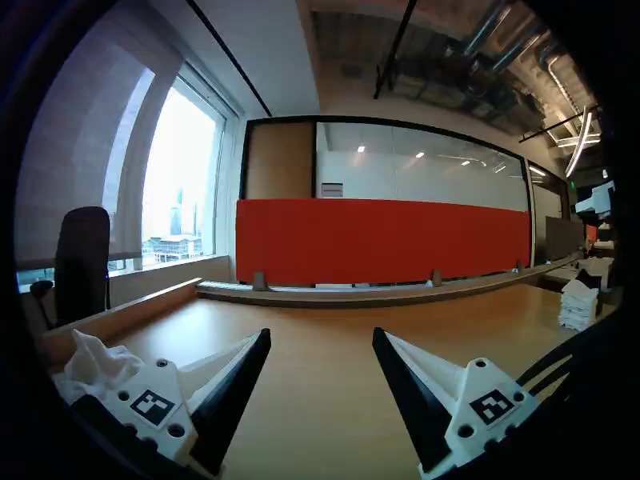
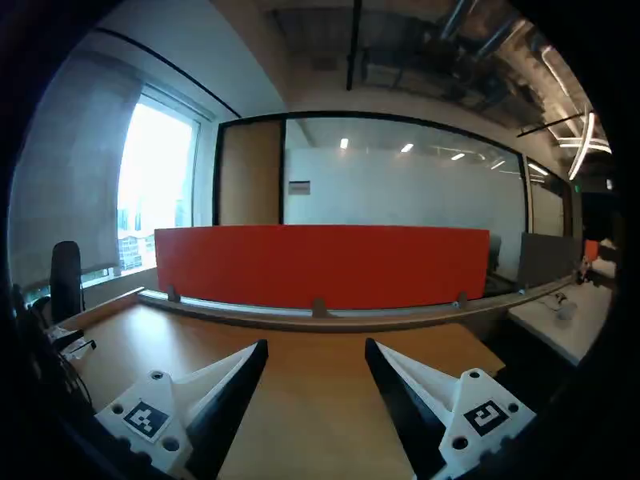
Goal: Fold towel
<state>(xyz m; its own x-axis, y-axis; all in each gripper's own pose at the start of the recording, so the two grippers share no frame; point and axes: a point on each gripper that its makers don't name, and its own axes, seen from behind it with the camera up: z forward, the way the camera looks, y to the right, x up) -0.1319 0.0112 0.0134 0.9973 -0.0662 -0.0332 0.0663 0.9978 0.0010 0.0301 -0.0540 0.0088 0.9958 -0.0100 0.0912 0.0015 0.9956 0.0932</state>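
Left gripper [image 1: 320, 334]: fingers spread wide, tips low over the desk [image 1: 448, 312], holding nothing, bare wood in the gap.
Right gripper [image 2: 316, 344]: likewise wide open and empty-handed, both fingers pointing across the same wooden top toward its far edge.
Crumpled towel [image 1: 96, 364]: loose white heap at the lower left of the left gripper view, lying on the desk near its left rim, just beside the outer side of the left-hand finger and partly hidden behind it; touching it or not, cannot tell.
Folded stack [image 1: 578, 306]: neat pile of white cloths at the far right of the left gripper view, well apart from the crumpled towel.
Red divider [image 1: 384, 240]: upright along the far edge of the desk, held in small grey feet, with a glass wall behind.
Window [image 1: 180, 184]: bright, on the left, with buildings outside.
Chair [image 1: 80, 260]: black, high-backed, beyond the left rim of the desk, in front of the window.
Cables [image 2: 64, 344]: dark tangle at the left edge of the right gripper view.
White desk [image 2: 572, 320]: at the right of the right gripper view, beyond the wooden top's right edge.
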